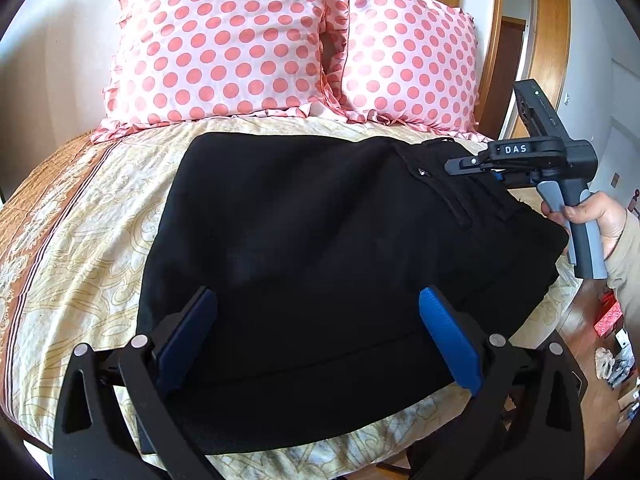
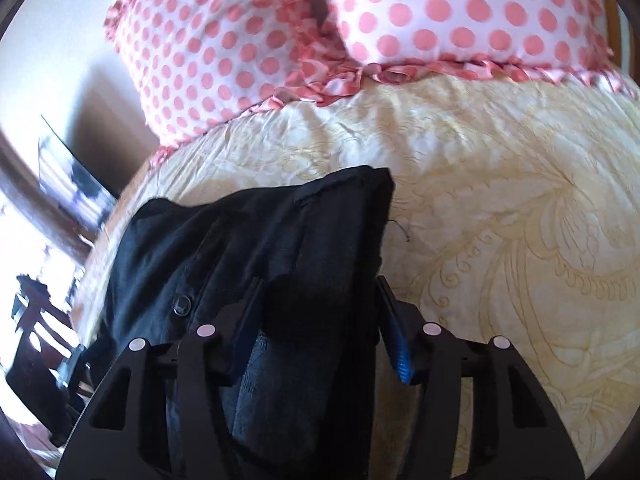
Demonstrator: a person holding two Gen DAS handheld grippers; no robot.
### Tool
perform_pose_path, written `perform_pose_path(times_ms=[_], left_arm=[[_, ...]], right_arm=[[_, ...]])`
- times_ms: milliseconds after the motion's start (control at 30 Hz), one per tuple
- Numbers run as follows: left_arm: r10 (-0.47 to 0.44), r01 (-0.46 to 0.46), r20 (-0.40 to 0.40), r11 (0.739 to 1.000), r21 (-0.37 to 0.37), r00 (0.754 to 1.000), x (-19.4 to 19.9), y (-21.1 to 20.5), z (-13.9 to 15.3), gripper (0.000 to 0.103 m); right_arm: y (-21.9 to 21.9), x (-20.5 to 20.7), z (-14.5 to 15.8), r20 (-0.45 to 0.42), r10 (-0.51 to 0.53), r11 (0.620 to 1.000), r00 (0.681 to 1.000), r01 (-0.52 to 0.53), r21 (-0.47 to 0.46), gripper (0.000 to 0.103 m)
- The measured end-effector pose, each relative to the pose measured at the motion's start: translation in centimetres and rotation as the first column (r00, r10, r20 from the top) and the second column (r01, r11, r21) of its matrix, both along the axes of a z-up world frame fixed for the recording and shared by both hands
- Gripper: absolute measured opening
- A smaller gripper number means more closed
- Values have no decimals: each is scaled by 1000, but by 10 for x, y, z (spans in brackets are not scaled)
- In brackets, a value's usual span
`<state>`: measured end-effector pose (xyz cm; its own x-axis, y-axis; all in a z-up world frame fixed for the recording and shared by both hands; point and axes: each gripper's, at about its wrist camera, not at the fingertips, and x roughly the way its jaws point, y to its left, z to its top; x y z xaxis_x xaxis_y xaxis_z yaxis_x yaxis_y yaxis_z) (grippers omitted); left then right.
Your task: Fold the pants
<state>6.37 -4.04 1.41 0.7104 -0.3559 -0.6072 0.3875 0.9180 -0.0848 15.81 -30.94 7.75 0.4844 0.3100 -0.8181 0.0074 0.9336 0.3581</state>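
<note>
Black pants [image 1: 320, 264] lie folded in a broad flat bundle on the cream patterned bedspread [image 1: 112, 216]. My left gripper [image 1: 316, 300] is open, its blue-padded fingers spread above the near part of the pants, holding nothing. My right gripper [image 1: 460, 166] shows at the pants' far right corner by the waistband and button. In the right wrist view the right gripper [image 2: 320, 288] has a thick fold of the pants [image 2: 280, 232] between its fingers, with the button [image 2: 182, 305] to the left.
Two pink polka-dot pillows [image 1: 224, 40] [image 2: 460, 12] lean at the head of the bed. A wooden door frame [image 1: 492, 40] stands at the right. The floor with small clutter [image 1: 612, 344] lies beyond the bed's right edge.
</note>
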Motion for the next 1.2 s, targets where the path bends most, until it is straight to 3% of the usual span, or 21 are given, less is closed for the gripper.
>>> perform_pose_path(times_ms=[67, 133, 233, 367, 500, 600, 767, 933, 1200], left_arm=[[0, 0, 3, 1000, 3, 1000, 0, -1, 0, 101], [0, 0, 2, 1000, 3, 1000, 0, -1, 0, 101], [-10, 10, -7, 1000, -10, 1000, 1, 1, 2, 101], [-10, 9, -17, 998, -69, 1000, 4, 15, 20, 101], [70, -65, 38, 992, -104, 997, 16, 44, 47, 101], [122, -118, 35, 989, -94, 992, 37, 61, 57, 101], [77, -99, -152, 985, -144, 985, 93, 76, 45, 99], [24, -89, -320, 978, -188, 947, 131, 75, 27, 86], [-45, -28, -397, 984, -177, 917, 155, 58, 15, 76]], right_arm=[[-7, 2, -4, -5, -16, 998, 1000, 16, 53, 57], [-6, 2, -3, -2, -10, 999, 1000, 10, 44, 53], [11, -4, 8, 60, 41, 997, 997, -36, -72, 38], [29, -14, 21, 133, 102, 975, 986, -73, -210, 31], [32, -18, 23, 162, 116, 970, 980, -76, -232, 29], [32, -18, 21, 169, 124, 972, 978, -85, -221, 28], [29, -22, 23, 181, 120, 981, 976, -89, -170, 26], [24, -21, 21, 174, 114, 982, 978, -85, -166, 26], [22, -18, 14, 154, 99, 987, 983, -78, -138, 26]])
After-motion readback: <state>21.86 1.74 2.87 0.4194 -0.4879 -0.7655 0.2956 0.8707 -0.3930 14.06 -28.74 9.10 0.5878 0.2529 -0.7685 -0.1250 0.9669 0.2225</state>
